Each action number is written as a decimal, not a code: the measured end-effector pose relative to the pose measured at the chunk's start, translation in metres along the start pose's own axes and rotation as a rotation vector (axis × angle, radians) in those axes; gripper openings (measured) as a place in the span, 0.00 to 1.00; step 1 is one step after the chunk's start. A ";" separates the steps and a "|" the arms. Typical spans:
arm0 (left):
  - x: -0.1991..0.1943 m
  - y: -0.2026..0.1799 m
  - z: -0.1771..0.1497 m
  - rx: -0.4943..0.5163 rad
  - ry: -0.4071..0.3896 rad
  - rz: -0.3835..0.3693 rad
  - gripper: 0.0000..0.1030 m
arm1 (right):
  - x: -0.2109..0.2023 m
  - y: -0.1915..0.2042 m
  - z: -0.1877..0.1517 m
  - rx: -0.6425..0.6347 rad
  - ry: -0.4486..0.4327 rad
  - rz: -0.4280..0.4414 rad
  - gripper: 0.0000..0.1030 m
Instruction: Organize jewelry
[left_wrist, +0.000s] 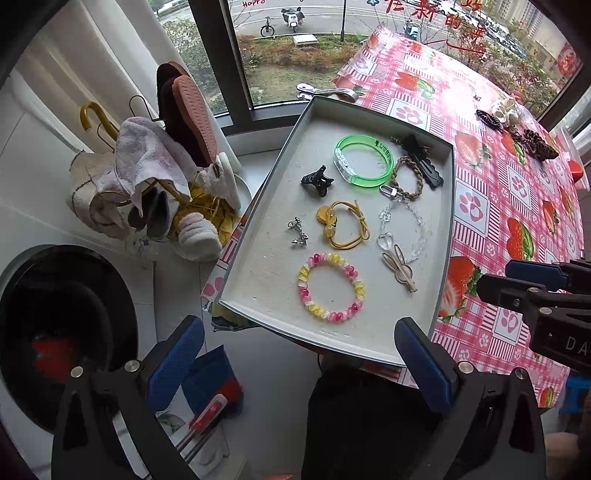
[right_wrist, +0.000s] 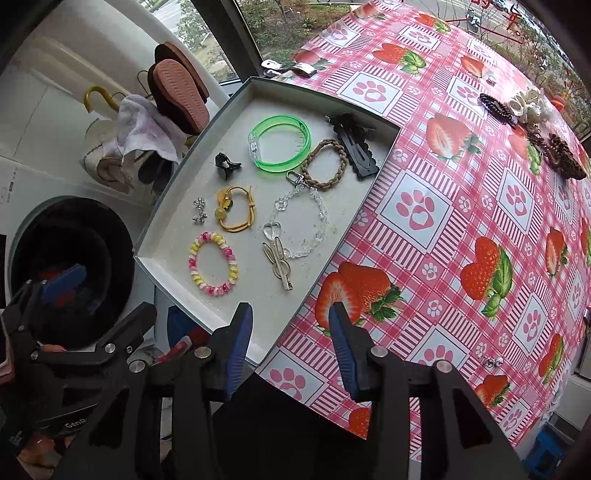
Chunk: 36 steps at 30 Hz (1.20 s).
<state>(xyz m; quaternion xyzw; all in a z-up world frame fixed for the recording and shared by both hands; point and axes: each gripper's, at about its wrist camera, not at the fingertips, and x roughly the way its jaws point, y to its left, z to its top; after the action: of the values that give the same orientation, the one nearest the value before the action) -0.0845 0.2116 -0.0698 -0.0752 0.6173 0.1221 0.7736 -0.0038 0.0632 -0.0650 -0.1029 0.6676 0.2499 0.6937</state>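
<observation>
A grey tray (left_wrist: 258, 206) (right_wrist: 173, 206) lies on the table's left edge. It holds a green bangle (left_wrist: 364, 160) (right_wrist: 279, 143), a pink-yellow bead bracelet (left_wrist: 331, 286) (right_wrist: 213, 268), a yellow hair tie (left_wrist: 345, 223) (right_wrist: 234, 212), a braided brown band (left_wrist: 406, 179) (right_wrist: 325, 164), a clear bead chain (left_wrist: 402, 225) (right_wrist: 301, 225), black clips and a gold clip. My left gripper (left_wrist: 299, 358) is open and empty at the tray's near edge. My right gripper (right_wrist: 290, 347) is open and empty over the tray's near right corner.
The strawberry tablecloth (right_wrist: 461, 221) covers the table. More hair pieces (right_wrist: 532, 125) lie at its far right; a small silver item (right_wrist: 489, 360) lies near the right edge. Slippers, a towel and a washing machine (left_wrist: 62, 314) stand left of the table.
</observation>
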 end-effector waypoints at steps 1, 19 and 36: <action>-0.001 0.000 0.000 0.002 -0.004 0.002 1.00 | -0.001 0.000 0.000 0.000 0.000 -0.003 0.45; -0.049 0.005 0.004 0.029 -0.075 -0.008 1.00 | -0.067 0.014 0.004 -0.054 -0.143 -0.099 0.78; -0.073 0.008 0.009 -0.001 -0.096 0.004 1.00 | -0.095 0.022 0.000 -0.040 -0.216 -0.123 0.81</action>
<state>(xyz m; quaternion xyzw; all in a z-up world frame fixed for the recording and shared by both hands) -0.0937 0.2151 0.0032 -0.0686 0.5795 0.1275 0.8020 -0.0128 0.0623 0.0322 -0.1299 0.5763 0.2295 0.7735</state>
